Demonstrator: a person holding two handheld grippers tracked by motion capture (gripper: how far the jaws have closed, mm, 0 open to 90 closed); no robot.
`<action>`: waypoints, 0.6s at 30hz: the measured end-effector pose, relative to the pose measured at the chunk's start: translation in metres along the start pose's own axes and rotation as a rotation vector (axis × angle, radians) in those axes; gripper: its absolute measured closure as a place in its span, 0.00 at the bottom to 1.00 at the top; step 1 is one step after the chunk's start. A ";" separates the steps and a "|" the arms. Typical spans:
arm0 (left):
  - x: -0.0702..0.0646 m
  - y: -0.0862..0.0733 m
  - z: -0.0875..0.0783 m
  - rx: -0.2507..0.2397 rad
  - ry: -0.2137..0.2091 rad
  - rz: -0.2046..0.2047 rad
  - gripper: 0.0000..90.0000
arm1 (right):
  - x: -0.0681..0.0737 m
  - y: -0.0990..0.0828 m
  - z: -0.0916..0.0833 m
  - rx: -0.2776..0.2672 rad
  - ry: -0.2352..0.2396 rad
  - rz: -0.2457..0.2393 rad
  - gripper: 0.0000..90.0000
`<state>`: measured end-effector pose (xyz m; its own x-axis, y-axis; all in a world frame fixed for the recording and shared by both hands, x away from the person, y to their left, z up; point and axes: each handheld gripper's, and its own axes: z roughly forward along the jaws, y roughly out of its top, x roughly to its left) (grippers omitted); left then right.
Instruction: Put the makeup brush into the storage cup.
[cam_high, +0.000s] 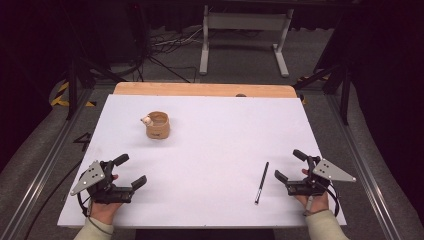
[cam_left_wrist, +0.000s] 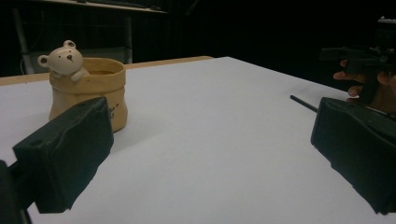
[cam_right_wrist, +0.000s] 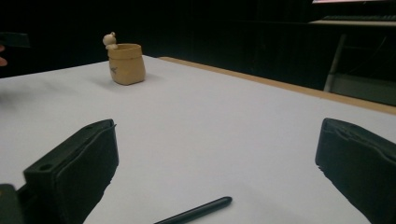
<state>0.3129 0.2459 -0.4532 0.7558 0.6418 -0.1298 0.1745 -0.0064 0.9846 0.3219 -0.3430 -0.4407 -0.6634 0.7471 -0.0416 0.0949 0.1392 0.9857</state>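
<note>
A white sheet (cam_high: 210, 150) covers the desk, whose wooden edge (cam_high: 205, 89) shows along the far side, at the centre of the frame. Grey carpet (cam_high: 240, 55) lies beyond, with a white frame stand (cam_high: 245, 30) at top centre and loose cables (cam_high: 165, 47) at upper left. The surroundings are dark.

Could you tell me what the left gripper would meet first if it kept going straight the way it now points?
Probably nothing: the left gripper, jaws open, aims across the bare white table, between the bear-trimmed pot at its left and the black pen at its right. Depth is hard to judge.
</note>
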 end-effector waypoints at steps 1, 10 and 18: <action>0.000 0.000 0.000 0.001 0.000 0.000 0.00 | -0.001 0.002 0.000 -0.001 0.007 0.003 0.00; -0.002 0.001 -0.002 0.021 -0.003 -0.001 0.00 | -0.003 0.010 0.004 0.021 0.043 0.026 0.00; -0.003 0.003 -0.003 0.027 -0.001 0.002 0.00 | -0.003 0.025 0.012 0.002 0.081 0.070 0.00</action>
<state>0.3092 0.2464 -0.4497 0.7571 0.6407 -0.1280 0.1900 -0.0285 0.9814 0.3355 -0.3337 -0.4181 -0.7126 0.7003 0.0411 0.1447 0.0894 0.9854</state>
